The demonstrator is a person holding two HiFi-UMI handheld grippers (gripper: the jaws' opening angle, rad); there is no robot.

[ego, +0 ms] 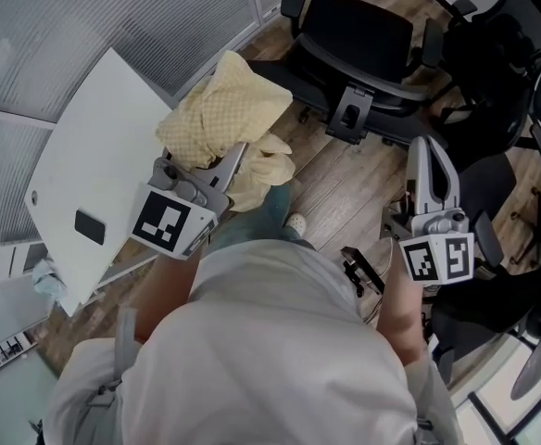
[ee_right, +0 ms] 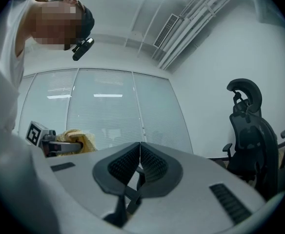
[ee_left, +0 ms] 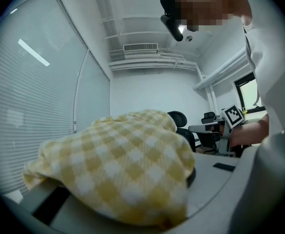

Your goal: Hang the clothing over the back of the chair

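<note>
A yellow-and-white checked piece of clothing [ego: 226,109] hangs bunched from my left gripper [ego: 241,152], which is shut on it beside the white table's corner. In the left gripper view the clothing [ee_left: 128,165] covers the jaws completely. A black office chair [ego: 358,28] stands on the wooden floor just beyond the clothing. My right gripper [ego: 426,145] is held out to the right, apart from the chair. Its jaws are shut with nothing between them [ee_right: 140,157]. In the right gripper view the left gripper and the clothing [ee_right: 76,140] show at the far left.
A white table [ego: 94,146] with a small dark flat object [ego: 89,226] stands at the left against frosted glass walls. More black chairs [ego: 497,58] crowd the right side, and one with a headrest [ee_right: 250,130] shows in the right gripper view. My legs and one shoe [ego: 295,222] are below.
</note>
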